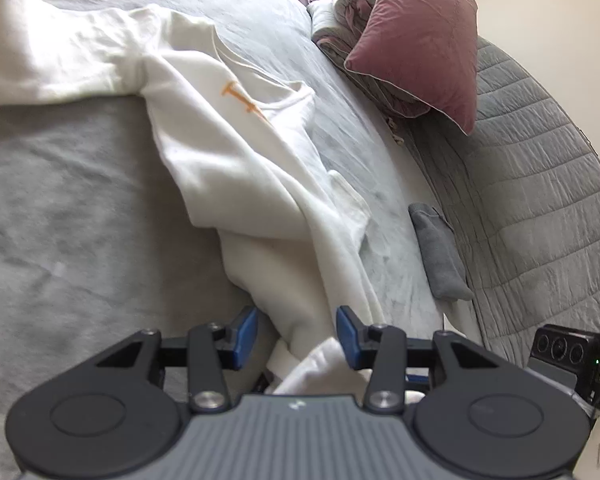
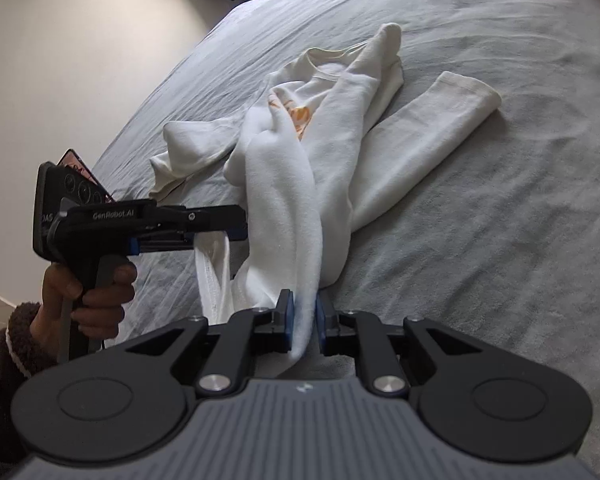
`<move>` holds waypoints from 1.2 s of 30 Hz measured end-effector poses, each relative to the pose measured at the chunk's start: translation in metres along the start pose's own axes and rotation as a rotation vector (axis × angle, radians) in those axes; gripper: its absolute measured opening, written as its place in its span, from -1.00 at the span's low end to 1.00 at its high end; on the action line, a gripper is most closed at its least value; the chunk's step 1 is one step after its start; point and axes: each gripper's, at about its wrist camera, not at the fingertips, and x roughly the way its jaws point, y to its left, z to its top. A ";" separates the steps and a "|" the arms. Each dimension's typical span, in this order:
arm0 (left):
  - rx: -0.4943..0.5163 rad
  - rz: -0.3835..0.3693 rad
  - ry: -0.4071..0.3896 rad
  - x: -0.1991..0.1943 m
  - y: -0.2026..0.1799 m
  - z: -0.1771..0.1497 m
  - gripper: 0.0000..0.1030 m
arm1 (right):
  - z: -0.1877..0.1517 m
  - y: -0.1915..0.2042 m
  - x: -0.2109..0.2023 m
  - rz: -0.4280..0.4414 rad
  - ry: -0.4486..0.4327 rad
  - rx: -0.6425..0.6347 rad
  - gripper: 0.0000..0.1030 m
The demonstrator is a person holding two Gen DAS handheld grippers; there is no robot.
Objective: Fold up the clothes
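Observation:
A white sweatshirt (image 2: pixel 340 140) with an orange print lies crumpled on the grey bed sheet (image 2: pixel 480 220), one sleeve (image 2: pixel 440 108) stretched out to the right. My right gripper (image 2: pixel 304 320) is shut on a raised fold of it near the bed's near edge. My left gripper (image 2: pixel 240 226), held in a person's hand (image 2: pixel 96 292), is to the left with a hem hanging from it. In the left wrist view the sweatshirt (image 1: pixel 236 152) runs down between the blue pads of the left gripper (image 1: pixel 297 336), which stand partly apart on bunched cloth, tight against the right pad.
A mauve pillow (image 1: pixel 416 40) and rolled bedding (image 1: pixel 340 12) sit at the head of the bed. Beside them lie a grey quilted blanket (image 1: pixel 540 200) and a small folded grey cloth (image 1: pixel 440 256). A pale wall (image 2: pixel 60 60) borders the bed on the left.

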 end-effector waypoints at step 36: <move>0.123 0.146 -0.139 -0.063 -0.012 -0.008 -0.86 | 0.018 0.019 0.012 0.035 -0.093 0.048 -0.60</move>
